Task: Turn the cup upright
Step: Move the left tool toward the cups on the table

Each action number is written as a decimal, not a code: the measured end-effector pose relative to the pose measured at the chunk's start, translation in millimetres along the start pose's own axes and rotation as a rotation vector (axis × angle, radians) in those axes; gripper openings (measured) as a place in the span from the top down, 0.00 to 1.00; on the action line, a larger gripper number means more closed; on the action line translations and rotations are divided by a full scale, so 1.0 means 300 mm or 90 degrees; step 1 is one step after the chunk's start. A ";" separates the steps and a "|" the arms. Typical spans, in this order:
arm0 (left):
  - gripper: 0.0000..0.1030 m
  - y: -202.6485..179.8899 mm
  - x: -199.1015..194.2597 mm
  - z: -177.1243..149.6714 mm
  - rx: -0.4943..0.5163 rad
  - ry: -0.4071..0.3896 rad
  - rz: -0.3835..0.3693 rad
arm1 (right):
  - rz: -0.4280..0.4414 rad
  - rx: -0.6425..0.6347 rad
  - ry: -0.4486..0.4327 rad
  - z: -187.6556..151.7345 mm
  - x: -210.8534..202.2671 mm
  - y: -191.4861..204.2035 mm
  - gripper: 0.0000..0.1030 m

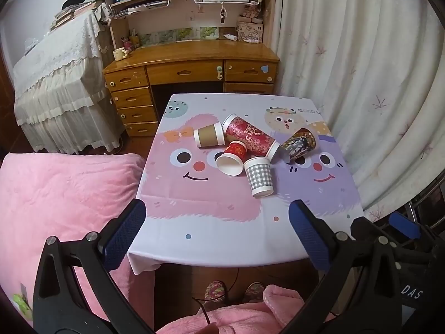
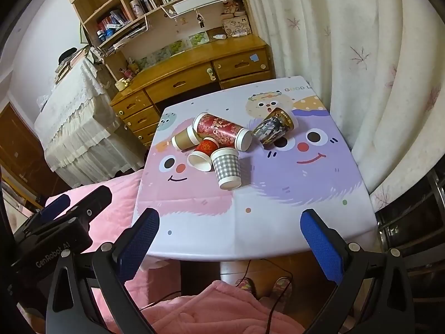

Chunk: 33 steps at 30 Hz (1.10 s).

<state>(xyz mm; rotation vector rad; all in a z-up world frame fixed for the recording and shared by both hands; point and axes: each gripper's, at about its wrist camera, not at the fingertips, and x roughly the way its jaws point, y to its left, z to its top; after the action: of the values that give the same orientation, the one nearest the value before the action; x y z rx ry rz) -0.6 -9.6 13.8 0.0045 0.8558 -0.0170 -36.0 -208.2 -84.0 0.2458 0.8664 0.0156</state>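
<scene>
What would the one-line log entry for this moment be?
stage: pre-grasp | left gripper: open, empty | right gripper: open, empty | cups: five, none upright | nearest: checked cup

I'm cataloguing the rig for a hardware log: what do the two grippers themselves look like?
Both match: the left gripper and right gripper have black plastic arms with cut-outs, silver screws and blue textured pads. White "GenRobot" lettering marks the left gripper's black body, seen from the right wrist. No sleeves show.

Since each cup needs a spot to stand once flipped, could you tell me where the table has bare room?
The near half of the table is bare, between the checked cup and the front edge, ahead of both open grippers, left and right. The far corners are free too. The middle is crowded: five tipped cups touching.
</scene>
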 end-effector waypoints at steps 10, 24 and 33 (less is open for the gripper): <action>0.01 -0.014 0.002 0.009 -0.002 0.003 -0.006 | 0.004 0.005 0.002 -0.016 0.007 0.000 0.00; 0.05 -0.036 0.062 0.026 -0.012 0.031 -0.023 | 0.021 0.036 0.034 0.063 0.041 -0.079 0.00; 0.05 -0.073 0.137 0.019 -0.063 0.068 -0.023 | 0.035 0.028 0.053 0.127 0.077 -0.195 0.00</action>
<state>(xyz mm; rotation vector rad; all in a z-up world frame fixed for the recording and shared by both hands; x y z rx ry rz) 30.4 -32.0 -13.3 -0.1033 0.9632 -0.0081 2.8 -270.2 -90.8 0.3123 0.9427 0.0581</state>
